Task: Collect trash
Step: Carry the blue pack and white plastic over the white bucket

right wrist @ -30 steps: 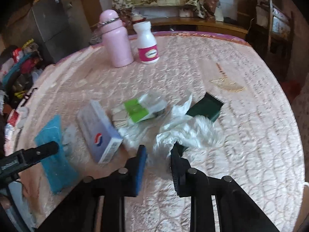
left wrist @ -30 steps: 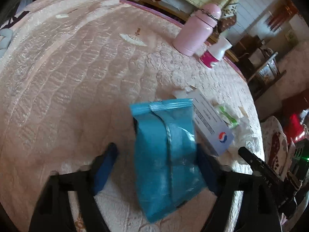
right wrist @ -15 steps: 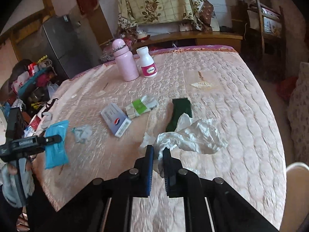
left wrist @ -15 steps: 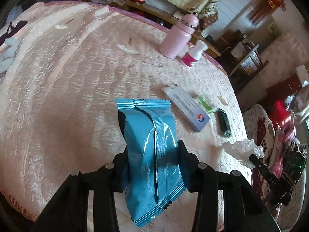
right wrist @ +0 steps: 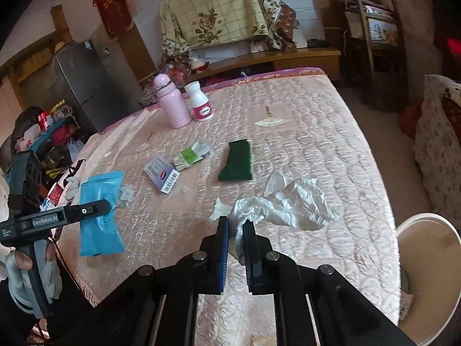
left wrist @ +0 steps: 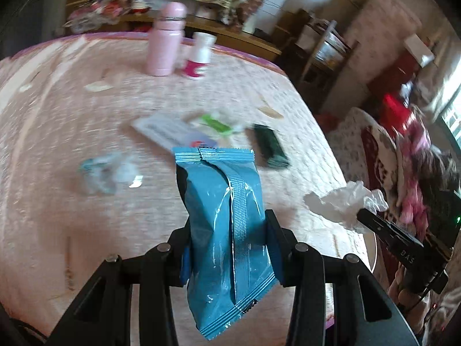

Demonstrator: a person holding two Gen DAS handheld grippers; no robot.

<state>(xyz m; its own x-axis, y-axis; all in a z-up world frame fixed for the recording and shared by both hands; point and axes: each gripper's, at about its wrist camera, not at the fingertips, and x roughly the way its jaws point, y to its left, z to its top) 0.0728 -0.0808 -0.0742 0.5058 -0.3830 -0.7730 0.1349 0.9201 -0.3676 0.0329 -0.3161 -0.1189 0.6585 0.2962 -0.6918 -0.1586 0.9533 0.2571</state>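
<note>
- The pink quilted mattress [right wrist: 302,150] is seen to end in a rounded near edge just below both grippers; its far edge is lined by a purple border.
- Open floor is seen to the right of the mattress, and a white bin [right wrist: 426,274] stands just beside the near right corner.
- A broad bare stretch of quilt is left on the right half, broken only by a small pale scrap [right wrist: 270,121].
- A pink bottle [right wrist: 171,101] and a white bottle [right wrist: 200,101] stand upright near the far edge, just beside each other.
- A white box [right wrist: 162,174], a green-labelled wrapper [right wrist: 191,155] and a dark green packet [right wrist: 237,160] lie mid-mattress, well apart from both grippers.
- The left gripper [left wrist: 227,248] is clamped on a blue packet [left wrist: 227,230], which is held upright between the pads (lifted clear of the quilt, over the near left edge).
- The right gripper [right wrist: 235,238] is closed on a crumpled white tissue [right wrist: 285,201]; only a corner is pinched, the rest spreading forward beyond the fingertips.
- A small clear crumpled wrapper [left wrist: 103,173] lies on the quilt near the blue packet.
</note>
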